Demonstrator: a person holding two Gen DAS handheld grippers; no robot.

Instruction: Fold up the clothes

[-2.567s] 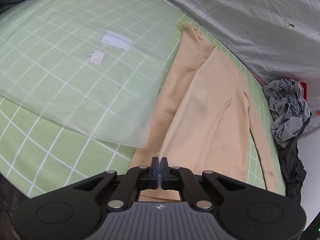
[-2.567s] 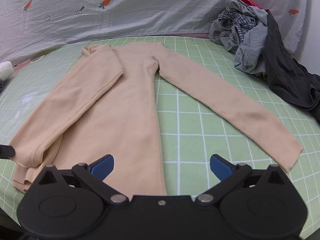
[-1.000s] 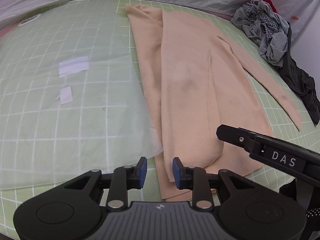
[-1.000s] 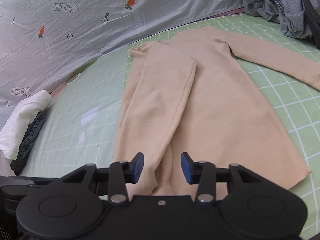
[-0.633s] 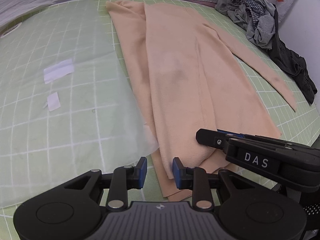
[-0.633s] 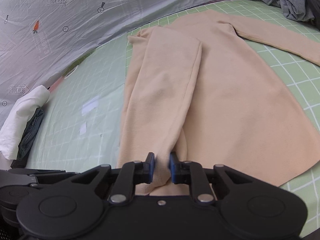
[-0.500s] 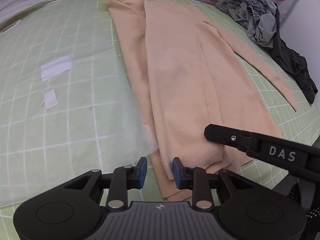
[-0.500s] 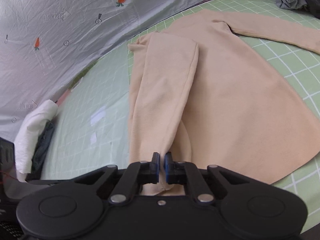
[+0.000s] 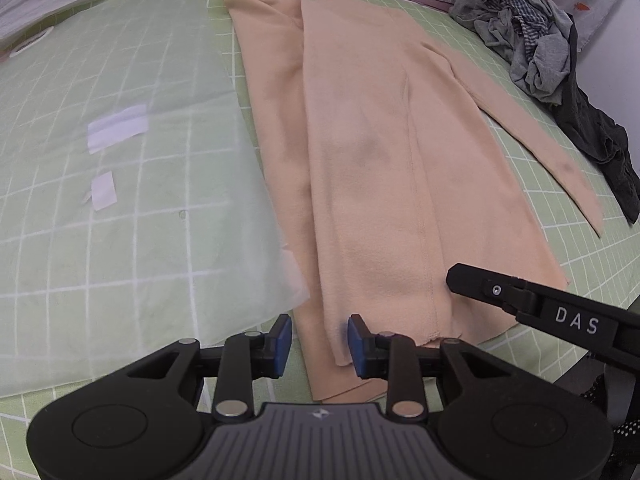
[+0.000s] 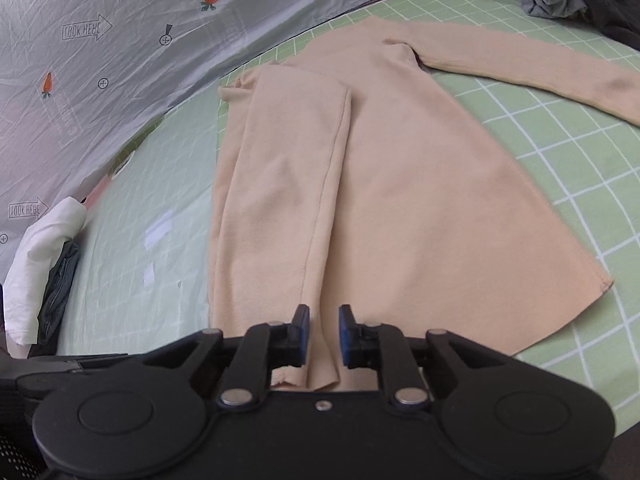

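Peach knit fabric fills the middle of both views: a long-sleeved top (image 9: 380, 168) lies flat on a green mat (image 10: 580, 148) ruled with white grid lines, its collar end far from the cameras and its hem nearest them. One side of the top is folded over the body, the sleeve running lengthwise down the front, while the other sleeve (image 10: 520, 64) stretches out flat across the mat toward a heap of grey and checked clothes (image 9: 528, 28) with a dark garment (image 9: 600, 136) trailing from it. The left claw (image 9: 319, 340) hovers at the hem with its blue-padded fingers (image 9: 282, 338) spread apart, the folded edge of the fabric lying between them but not pinched. The right claw (image 10: 322, 334) sits just beside it at the same end of the garment, its fingers (image 10: 346, 334) also parted with a narrow gap, the cuff of the folded sleeve lying below and between them; whether the pads touch the cloth cannot be told. In the left wrist view the right claw shows as a black bar lettered DAS, resting low over the hem. A translucent sheet (image 9: 120, 152) carrying two white patches covers the mat beside the top. A grey cloth printed with carrots (image 10: 120, 40) rises behind, and white and dark folded items (image 10: 44, 256) sit at its foot.
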